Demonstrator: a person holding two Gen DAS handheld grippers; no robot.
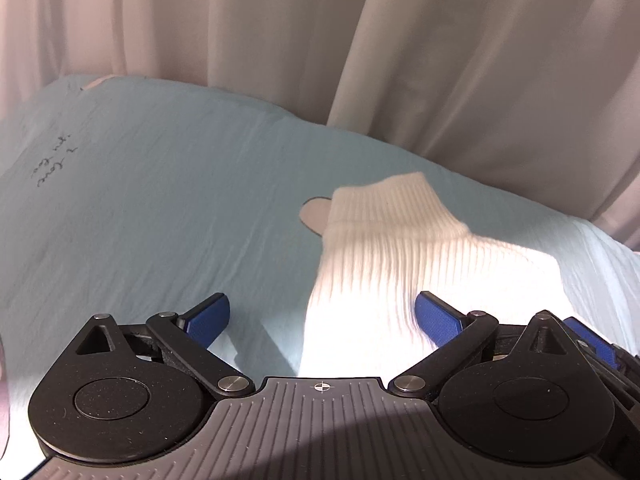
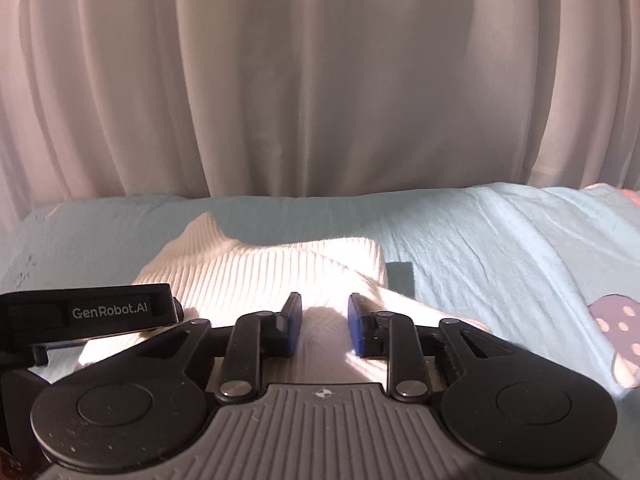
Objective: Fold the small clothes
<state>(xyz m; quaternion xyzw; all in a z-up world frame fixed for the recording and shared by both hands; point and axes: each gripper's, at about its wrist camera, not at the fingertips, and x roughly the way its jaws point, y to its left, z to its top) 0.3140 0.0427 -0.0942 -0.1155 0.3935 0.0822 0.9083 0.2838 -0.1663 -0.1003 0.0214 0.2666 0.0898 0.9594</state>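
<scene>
A white ribbed sock (image 1: 384,248) lies flat on the light blue sheet (image 1: 160,200), cuff pointing away. My left gripper (image 1: 322,316) is wide open, low over the sock's near end; its right blue finger (image 1: 436,318) lies on the sock and its left finger (image 1: 210,318) over bare sheet. In the right wrist view the sock (image 2: 260,272) fills the middle. My right gripper (image 2: 322,322) is partly open, jaws a sock-width gap apart, with the sock's fabric between and beneath them, not pinched. The left gripper's body (image 2: 100,312) shows at the left.
Pale curtains (image 2: 320,80) hang right behind the bed's far edge. The sheet has printed script (image 1: 54,162) at the left and a grey spotted mushroom print (image 2: 618,328) at the right. Sunlight falls across the sock's near part.
</scene>
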